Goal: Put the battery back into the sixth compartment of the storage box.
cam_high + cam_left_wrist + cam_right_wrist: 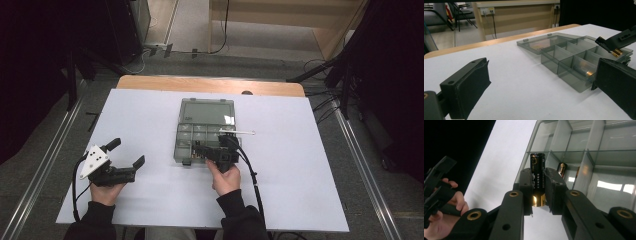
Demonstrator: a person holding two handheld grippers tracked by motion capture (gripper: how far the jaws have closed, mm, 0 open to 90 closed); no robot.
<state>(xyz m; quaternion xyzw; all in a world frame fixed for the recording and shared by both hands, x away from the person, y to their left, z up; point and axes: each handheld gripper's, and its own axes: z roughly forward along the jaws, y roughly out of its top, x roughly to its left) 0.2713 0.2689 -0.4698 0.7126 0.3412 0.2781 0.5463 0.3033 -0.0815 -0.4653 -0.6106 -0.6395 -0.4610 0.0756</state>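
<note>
- Nearest the lens in the right gripper view, the right gripper (538, 185) is seen clenched on a battery (537, 175), a black cell with a gold end, which is pinched between the two black pads and stands out beyond the jaw tips.
- The white table (150, 115) is covered by a pale sheet; a wooden edge is left showing at its far side.
- A smoky transparent organiser box (205, 131) is laid open near the middle of the table, its lid (541, 43) folded flat on the far side and its base divided into compartments.
- In the high view the right gripper (220, 150) is held over the near right corner of the box, with the battery above the compartments rather than set down in one.
- The left gripper (125, 159) is kept well apart from the box, over the left part of the table; its jaws are spread wide and nothing is held between them.
- A second battery (561, 169) is seen lying inside a compartment just beyond the gripped one.
- A thin white strip (243, 132) is laid just beside the right edge of the box.
</note>
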